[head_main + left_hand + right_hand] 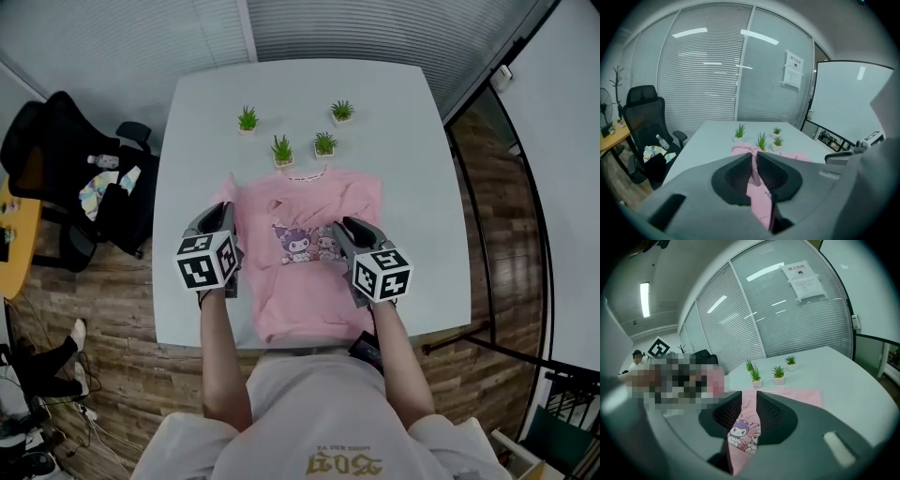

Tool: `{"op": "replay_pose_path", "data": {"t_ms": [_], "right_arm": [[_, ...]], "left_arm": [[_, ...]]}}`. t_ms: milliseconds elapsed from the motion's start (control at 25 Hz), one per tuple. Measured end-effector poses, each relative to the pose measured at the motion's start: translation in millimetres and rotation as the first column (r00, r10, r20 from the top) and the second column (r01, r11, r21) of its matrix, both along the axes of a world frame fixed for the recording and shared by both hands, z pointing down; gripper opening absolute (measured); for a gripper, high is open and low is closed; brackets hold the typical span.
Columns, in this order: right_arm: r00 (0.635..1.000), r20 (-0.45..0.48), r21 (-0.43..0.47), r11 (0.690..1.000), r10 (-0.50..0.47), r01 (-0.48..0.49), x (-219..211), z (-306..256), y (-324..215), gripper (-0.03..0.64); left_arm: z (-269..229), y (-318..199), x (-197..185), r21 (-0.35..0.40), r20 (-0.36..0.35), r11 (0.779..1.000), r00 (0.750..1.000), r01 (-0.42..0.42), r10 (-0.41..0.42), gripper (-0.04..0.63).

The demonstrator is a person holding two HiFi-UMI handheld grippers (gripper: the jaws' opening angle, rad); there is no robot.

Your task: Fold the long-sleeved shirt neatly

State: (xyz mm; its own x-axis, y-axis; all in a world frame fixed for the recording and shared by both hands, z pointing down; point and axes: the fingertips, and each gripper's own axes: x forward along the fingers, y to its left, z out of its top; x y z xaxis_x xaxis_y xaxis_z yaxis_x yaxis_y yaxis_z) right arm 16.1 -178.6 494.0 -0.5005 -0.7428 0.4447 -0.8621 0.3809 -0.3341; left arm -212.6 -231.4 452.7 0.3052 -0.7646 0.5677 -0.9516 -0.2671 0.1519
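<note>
- The person's forearms entered from the bottom edge of the head view. A dark flat object (365,350) at the table's near rim was half covered by the right arm and could not be identified.
- Left gripper (753,156): the jaws stood almost together, clamped on a strip of pink cloth that hung down between the pads. In the head view the marker cube hid this grip.
- Right gripper (747,395): the jaws stood a narrow gap apart. Pink cloth and the cartoon print (309,244) filled the gap. It could not be determined whether the pads pressed on the cloth.
- Long-sleeved shirt (309,295): it lay on the white table (403,150), collar at the far side, hem at the near rim. The sleeves could not be traced, and the left gripper covered the shirt's left edge.
- Four small potted plants (281,148) stood just beyond the collar.
- A black office chair (52,131) stood left of the table, draped with dark items.
</note>
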Motion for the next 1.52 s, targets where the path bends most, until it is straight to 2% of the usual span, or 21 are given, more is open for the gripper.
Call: {"op": "replay_pose_path", "data": {"t_ms": [480, 640, 760, 800, 840, 880, 920, 960, 1040, 1160, 1320, 1400, 1520], "right_arm": [[0.998, 0.006, -0.011, 0.998, 0.064, -0.064, 60.0, 4.9, 4.5, 0.109], [0.998, 0.006, -0.023, 0.998, 0.056, -0.056, 76.1, 10.1, 7.7, 0.097], [0.998, -0.004, -0.038, 0.998, 0.059, -0.059, 91.2, 18.5, 9.4, 0.095], [0.998, -0.005, -0.044, 0.997, 0.062, -0.062, 96.2, 21.6, 10.6, 0.097], [0.998, -0.005, -0.051, 0.997, 0.064, -0.065, 100.6, 24.9, 12.5, 0.095], [0.998, -0.005, -0.059, 0.996, 0.066, -0.066, 104.6, 28.4, 14.8, 0.097], [0.998, -0.004, -0.066, 0.996, 0.066, -0.066, 108.3, 31.7, 17.2, 0.097], [0.998, -0.004, -0.072, 0.995, 0.065, -0.065, 112.1, 34.6, 19.0, 0.097], [0.998, -0.001, -0.076, 0.995, 0.066, -0.065, 120.5, 38.4, 20.3, 0.097], [0.997, 0.012, -0.084, 0.994, 0.07, -0.068, 132.0, 44.4, 22.6, 0.097], [0.998, 0.034, -0.093, 0.994, 0.061, -0.057, 140.6, 50.6, 26.2, 0.096], [0.998, 0.042, -0.097, 0.994, 0.054, -0.05, 142.9, 53.9, 27.2, 0.095], [0.998, 0.048, -0.107, 0.994, 0.044, -0.038, 145.8, 59.1, 31.5, 0.095]], "left_arm": [[-7.2, -18.0, 114.5, 0.045, -0.009, 0.991, 0.992, -0.127, 0.127, 0.04], [11.3, -15.3, 158.7, 0.034, -0.003, 0.984, 0.984, -0.177, 0.177, 0.041], [42.4, -14.8, 191.9, 0.023, 0.039, 0.977, 0.976, -0.214, 0.213, 0.043], [59.1, -12.6, 204.8, 0.004, 0.066, 0.971, 0.969, -0.24, 0.239, 0.052], [79.0, -7.7, 218.2, -0.032, 0.093, 0.961, 0.956, -0.275, 0.277, 0.098], [99.4, -0.5, 230.6, -0.081, 0.111, 0.947, 0.942, -0.31, 0.318, 0.19], [116.3, 7.0, 240.5, -0.127, 0.119, 0.934, 0.93, -0.333, 0.348, 0.237], [127.8, 12.7, 247.2, -0.158, 0.121, 0.926, 0.924, -0.343, 0.363, 0.244], [135.9, 16.8, 252.7, -0.173, 0.117, 0.927, 0.927, -0.334, 0.356, 0.245], [134.1, 15.9, 247.1, -0.163, 0.115, 0.943, 0.944, -0.289, 0.309, 0.253], [133.5, 10.2, 213.1, -0.163, 0.109, 0.974, 0.978, -0.157, 0.176, 0.255], [140.3, 10.7, 197.9, -0.193, 0.128, 0.975, 0.982, -0.112, 0.138, 0.255], [159.5, 17.3, 197.3, -0.246, 0.153, 0.962, 0.975, -0.122, 0.163, 0.247]]}}
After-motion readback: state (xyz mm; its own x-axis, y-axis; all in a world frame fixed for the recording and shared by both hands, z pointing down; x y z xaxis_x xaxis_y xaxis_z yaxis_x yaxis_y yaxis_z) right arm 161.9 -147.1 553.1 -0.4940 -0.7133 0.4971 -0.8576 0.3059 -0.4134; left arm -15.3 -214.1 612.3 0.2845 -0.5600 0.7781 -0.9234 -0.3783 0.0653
